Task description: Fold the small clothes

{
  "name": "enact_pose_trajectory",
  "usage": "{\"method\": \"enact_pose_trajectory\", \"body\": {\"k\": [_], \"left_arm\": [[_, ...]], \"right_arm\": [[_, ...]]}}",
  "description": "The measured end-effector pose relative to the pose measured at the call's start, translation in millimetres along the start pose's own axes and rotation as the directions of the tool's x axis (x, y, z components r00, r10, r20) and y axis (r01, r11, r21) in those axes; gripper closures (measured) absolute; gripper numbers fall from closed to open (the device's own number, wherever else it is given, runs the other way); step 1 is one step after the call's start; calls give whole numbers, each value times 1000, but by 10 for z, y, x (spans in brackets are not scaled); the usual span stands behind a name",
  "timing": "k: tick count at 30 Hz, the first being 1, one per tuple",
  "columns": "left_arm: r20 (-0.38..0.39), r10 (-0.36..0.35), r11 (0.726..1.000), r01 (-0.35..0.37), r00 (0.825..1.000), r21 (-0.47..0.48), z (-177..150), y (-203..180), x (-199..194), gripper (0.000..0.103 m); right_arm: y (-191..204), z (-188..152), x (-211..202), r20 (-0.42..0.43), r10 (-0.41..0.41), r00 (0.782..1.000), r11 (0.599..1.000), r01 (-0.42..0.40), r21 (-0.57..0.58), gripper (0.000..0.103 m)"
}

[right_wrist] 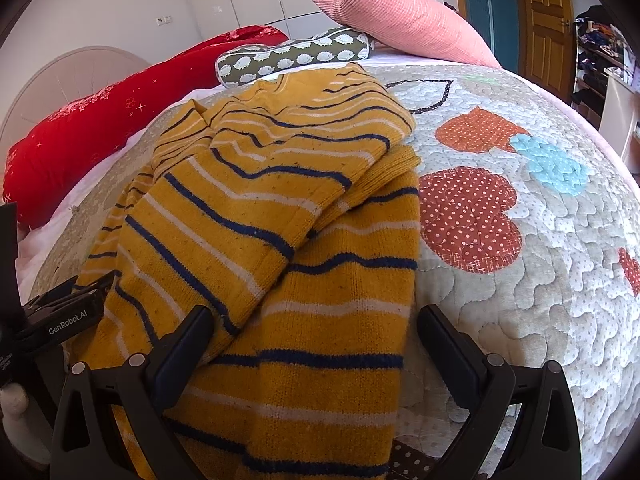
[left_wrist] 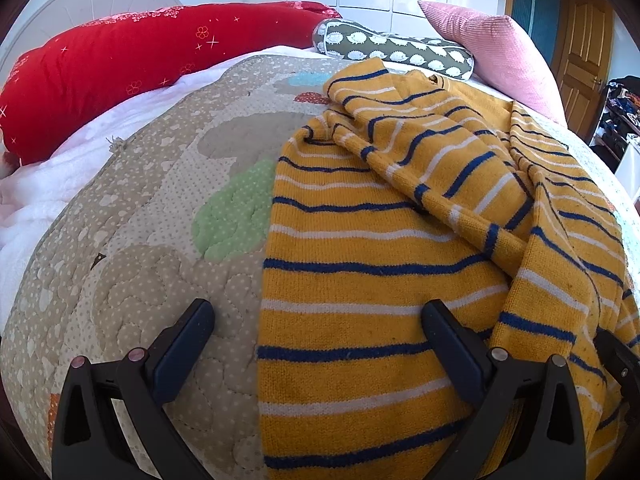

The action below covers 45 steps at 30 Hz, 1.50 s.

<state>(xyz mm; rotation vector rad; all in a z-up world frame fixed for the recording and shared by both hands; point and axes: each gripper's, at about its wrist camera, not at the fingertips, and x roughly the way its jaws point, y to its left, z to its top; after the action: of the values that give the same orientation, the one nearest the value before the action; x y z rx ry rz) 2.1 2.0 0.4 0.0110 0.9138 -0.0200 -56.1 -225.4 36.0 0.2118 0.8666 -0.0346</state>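
Note:
A small mustard-yellow knit sweater [left_wrist: 360, 280] with navy and white stripes lies on a quilted bedspread [left_wrist: 160, 208]. Its body lies flat and both sleeves are folded across it. My left gripper [left_wrist: 318, 320] is open and empty, hovering over the sweater's left edge near the hem. In the right wrist view the sweater [right_wrist: 288, 248] fills the left half. My right gripper [right_wrist: 314, 326] is open and empty, over the sweater's right edge near the hem. The left gripper's body [right_wrist: 60, 316] shows at the left.
A red bolster [left_wrist: 120, 68], a hedgehog-print cushion [left_wrist: 392, 50] and a pink pillow [left_wrist: 500, 52] lie at the head of the bed. The quilt [right_wrist: 520, 240] stretches bare to the right of the sweater. A wooden door [right_wrist: 548, 12] and shelves stand beyond.

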Motion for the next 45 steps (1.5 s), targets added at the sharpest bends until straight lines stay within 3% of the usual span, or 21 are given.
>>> {"method": "enact_pose_trajectory", "body": {"k": [10,17,21,23,28,33,34,35,38,40,45], "left_arm": [[12,4,1000,-4,1000,-7,5,31,-9,0],[-2,32,999,-32,1000,4,44,-11,-21,0],[-13,7,1000,-7,1000,-24,76,23,-258,18],[20,-20,999,21,1000,-43,87,77,-451,18],[46,-42,989,48,998,-141,181,410,-761,18],[40,-36,976,44,999,-216,119,783,-938,18],[42,-36,974,45,998,-224,86,830,-974,18],[49,-34,973,45,998,-227,53,864,-1006,18],[68,-10,977,24,998,-213,-34,891,-1076,18],[69,-25,974,40,997,-221,-53,906,-1069,18],[48,-65,971,75,997,-228,-73,846,-1032,18]], "right_arm": [[25,-74,-69,46,-5,999,1000,6,-13,1],[61,-56,-161,22,-23,999,997,25,-68,5],[151,15,-455,101,-83,991,981,99,-165,16],[218,100,-587,126,-69,990,976,93,-199,16],[640,251,-578,40,107,993,949,-90,-302,17],[1286,-17,-301,-91,195,977,861,-215,-461,18],[1364,-82,-235,-112,185,976,851,-216,-478,24],[1416,-136,-173,-126,168,978,847,-208,-489,45],[1368,-154,-103,-149,156,976,878,-206,-431,80],[1220,-44,-210,-132,179,975,907,-216,-361,87],[481,319,-653,14,180,983,974,-177,-140,89]]}}
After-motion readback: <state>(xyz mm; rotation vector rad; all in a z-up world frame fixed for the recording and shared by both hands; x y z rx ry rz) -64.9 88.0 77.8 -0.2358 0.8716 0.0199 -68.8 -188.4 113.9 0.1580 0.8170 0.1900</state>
